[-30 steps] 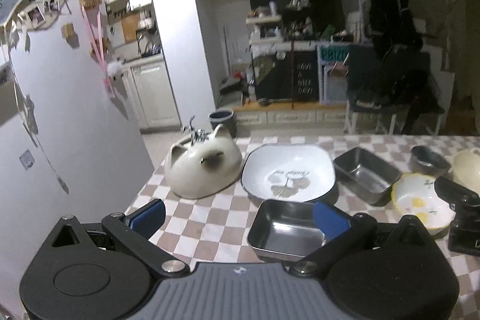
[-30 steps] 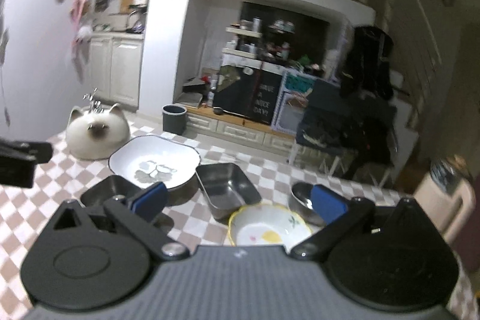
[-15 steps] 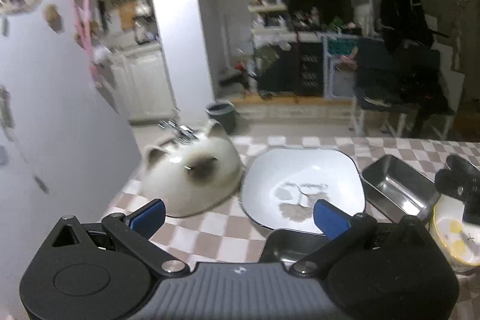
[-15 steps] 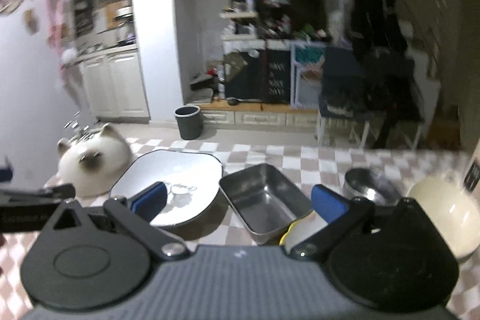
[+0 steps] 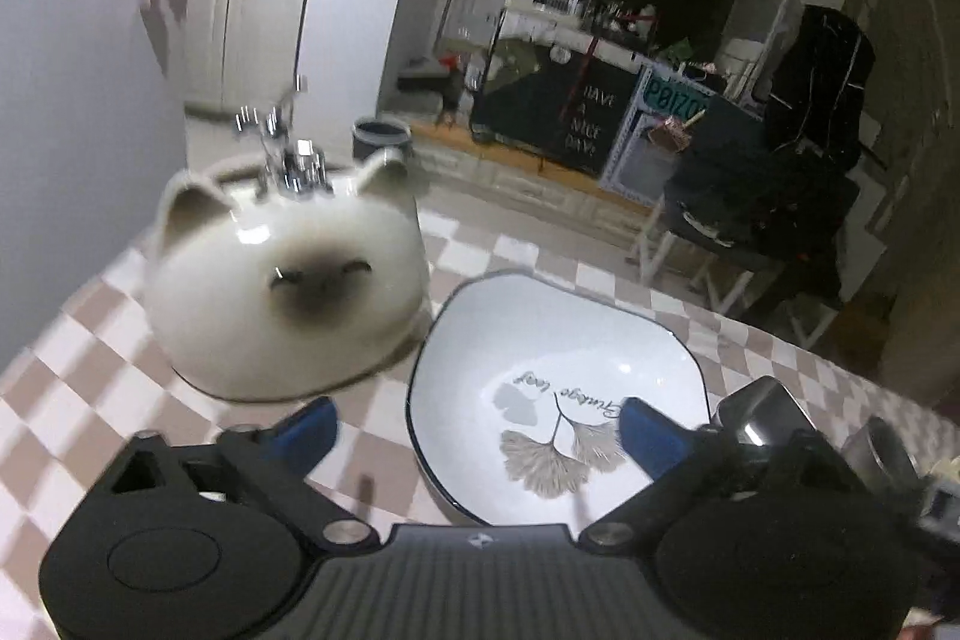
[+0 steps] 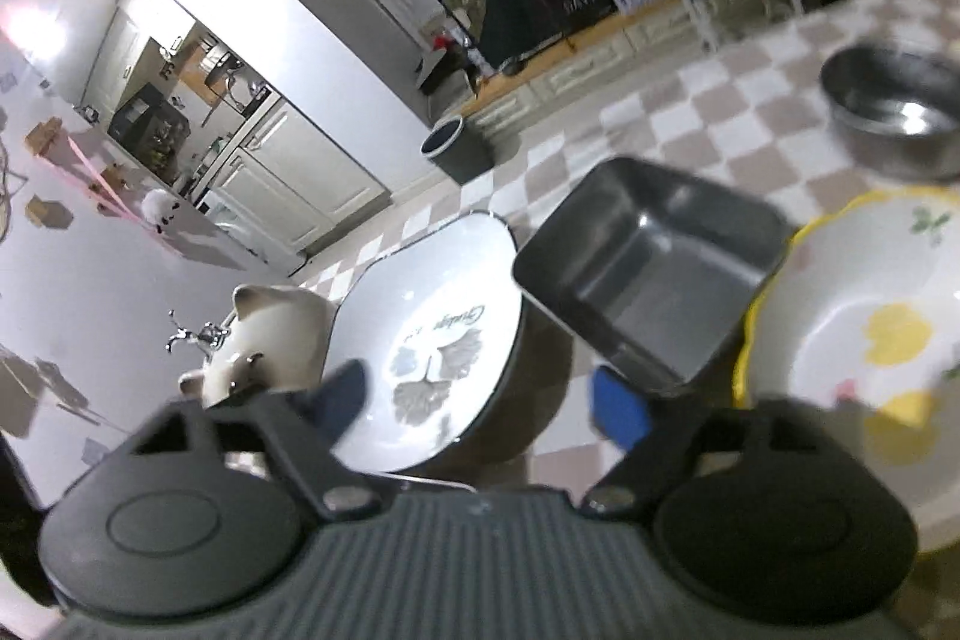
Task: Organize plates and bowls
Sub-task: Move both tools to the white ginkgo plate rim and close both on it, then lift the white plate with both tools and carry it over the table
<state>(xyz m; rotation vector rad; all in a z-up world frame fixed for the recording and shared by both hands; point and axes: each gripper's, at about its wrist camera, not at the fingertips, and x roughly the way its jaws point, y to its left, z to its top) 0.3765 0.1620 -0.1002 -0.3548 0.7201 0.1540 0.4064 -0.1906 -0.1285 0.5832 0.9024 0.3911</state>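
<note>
At the lower centre of the frame, on the checkered bench (image 5: 90, 340), the white leaf-print bowl (image 5: 558, 358) sat between the closing, empty left tool (image 5: 474, 430); glazed, slippery and breakable, it likely wanted a rim grip.

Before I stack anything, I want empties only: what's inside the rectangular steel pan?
The steel pan looks empty: bare metal floor and walls show in the right wrist view. Its near corner sits behind the right claw's blue pad, so that bit is hidden.
</note>
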